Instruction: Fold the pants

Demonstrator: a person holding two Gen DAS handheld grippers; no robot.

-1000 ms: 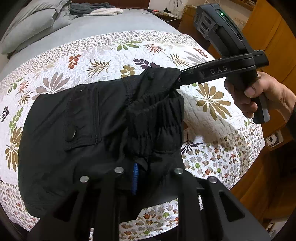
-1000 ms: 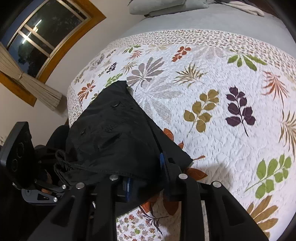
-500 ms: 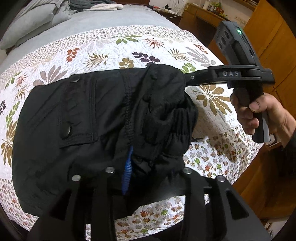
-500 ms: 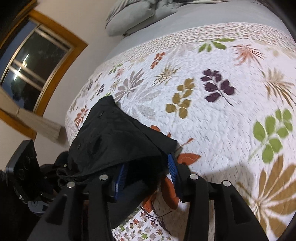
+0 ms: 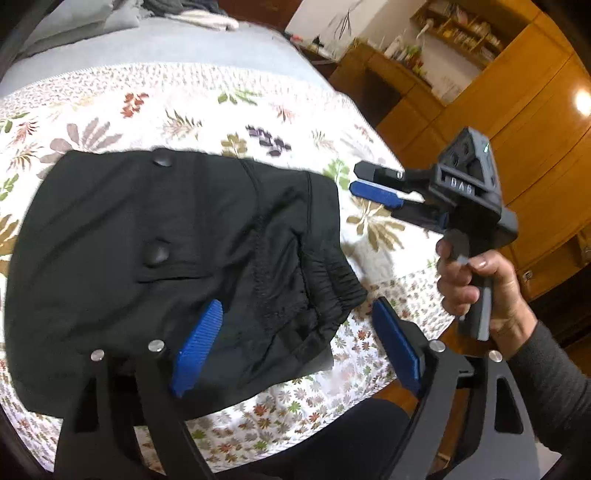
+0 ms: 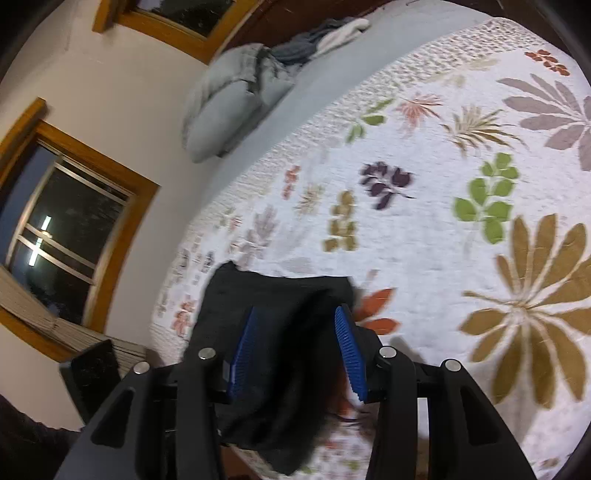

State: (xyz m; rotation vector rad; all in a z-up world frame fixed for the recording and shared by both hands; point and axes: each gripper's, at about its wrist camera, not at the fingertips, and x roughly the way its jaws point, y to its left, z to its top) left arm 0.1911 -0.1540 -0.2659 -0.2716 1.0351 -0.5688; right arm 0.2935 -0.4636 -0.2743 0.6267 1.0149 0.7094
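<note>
The black pants lie folded in a compact bundle on the leaf-print quilt near the bed's front edge, with the elastic waistband at the right. My left gripper is open just above the bundle's near right corner, holding nothing. My right gripper is open and empty, held by a hand just right of the pants' far right corner. In the right wrist view the pants lie beyond the open right gripper on the quilt.
Grey pillows and loose clothes lie at the head of the bed. A wooden cabinet and shelves stand to the right. A window is in the wall beyond the bed's left side.
Both grippers have opened and let go of the pants, which have dropped flat onto the quilt. The right gripper has drawn back to the right; the left has lifted back slightly.
</note>
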